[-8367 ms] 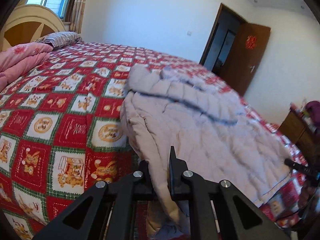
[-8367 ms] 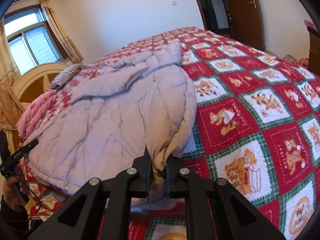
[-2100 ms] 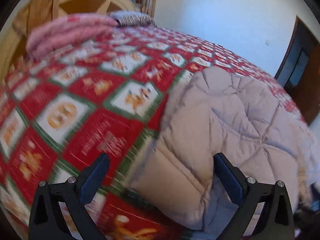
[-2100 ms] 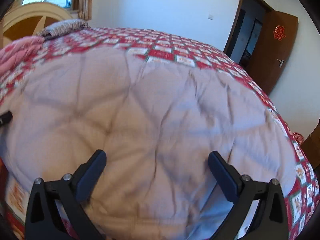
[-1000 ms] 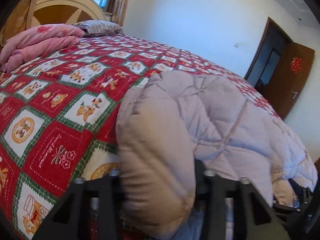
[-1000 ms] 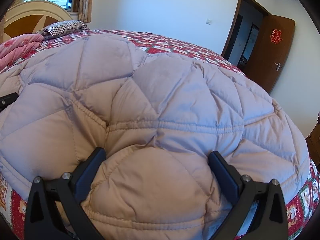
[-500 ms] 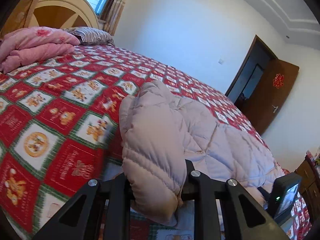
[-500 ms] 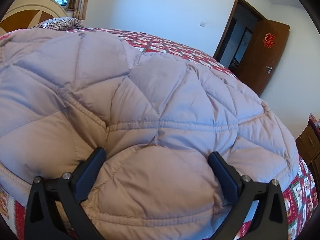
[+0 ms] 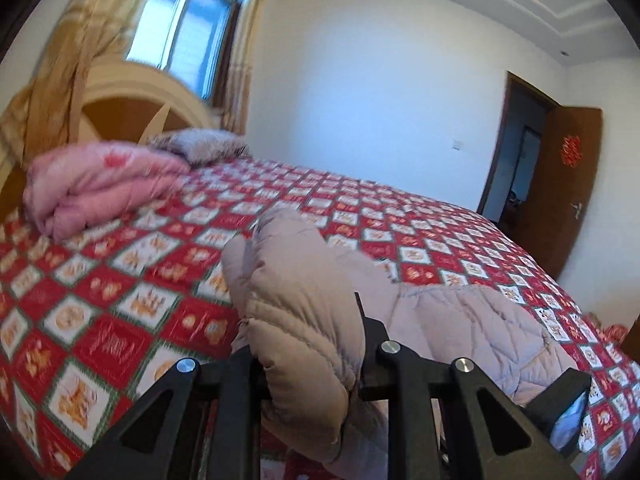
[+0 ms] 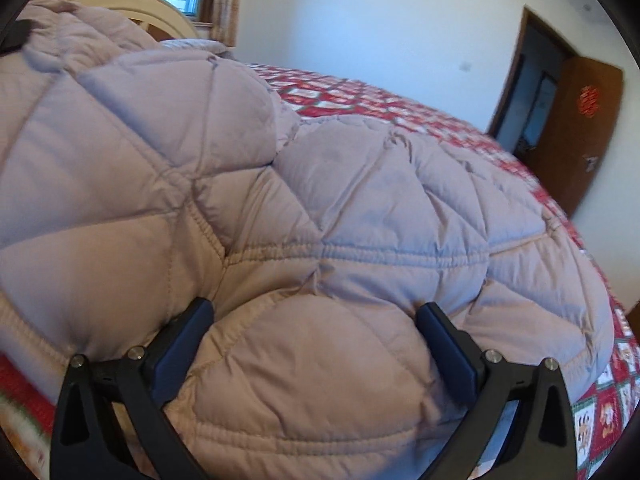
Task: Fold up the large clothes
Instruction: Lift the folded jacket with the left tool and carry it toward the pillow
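A pale lilac quilted puffer jacket lies on the red patterned bedspread. My left gripper is shut on a thick fold at the jacket's left edge and holds it up off the bed. In the right wrist view the jacket fills most of the frame. My right gripper stands open and wide, pushed into the jacket's near edge, and a puffy panel bulges between its fingers. The lifted part rises at the upper left, where a black bit of the left gripper shows.
A folded pink quilt and a striped pillow lie by the arched wooden headboard under the window. A brown door stands open at the far right. Bare bedspread stretches beyond the jacket.
My left gripper has closed on the jacket's edge and risen, lifting the fold. The right gripper stays wide on the near edge and has shifted sideways; the jacket's left side now stands higher.
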Tool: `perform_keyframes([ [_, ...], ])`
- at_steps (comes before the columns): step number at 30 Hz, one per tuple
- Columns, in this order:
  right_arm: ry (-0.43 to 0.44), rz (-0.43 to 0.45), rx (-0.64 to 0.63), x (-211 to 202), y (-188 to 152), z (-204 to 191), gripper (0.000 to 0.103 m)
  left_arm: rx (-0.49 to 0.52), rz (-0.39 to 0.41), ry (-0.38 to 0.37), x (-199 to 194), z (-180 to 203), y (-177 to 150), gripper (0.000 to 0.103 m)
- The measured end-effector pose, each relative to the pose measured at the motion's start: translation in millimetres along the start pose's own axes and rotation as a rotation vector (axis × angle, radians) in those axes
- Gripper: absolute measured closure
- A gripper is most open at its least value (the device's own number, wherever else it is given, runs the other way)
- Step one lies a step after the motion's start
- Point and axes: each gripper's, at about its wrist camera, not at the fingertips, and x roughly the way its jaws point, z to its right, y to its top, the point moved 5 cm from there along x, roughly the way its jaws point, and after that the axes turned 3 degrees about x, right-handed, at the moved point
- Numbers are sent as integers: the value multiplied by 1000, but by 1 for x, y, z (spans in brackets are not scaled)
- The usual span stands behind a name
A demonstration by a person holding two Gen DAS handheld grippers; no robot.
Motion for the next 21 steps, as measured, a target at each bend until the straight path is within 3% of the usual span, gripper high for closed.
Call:
perform_keyframes([
  [4,107,0,75,-32,-2,46,0,92,57,-59,-8,45,23,82],
  [8,69,48,187,-63,-8,121,0,172,80,-151,-6,101,38,82],
  [11,-6,25,261,-66,-20,175,0,239,79,-219,-2,148,38,82],
  [16,-137,-6,434,-67,-53,272,0,403,52,-301,14,229,11,82],
  [21,-158,-19,552,-71,-76,310,0,565,-24,-322,42,293,-38,83],
])
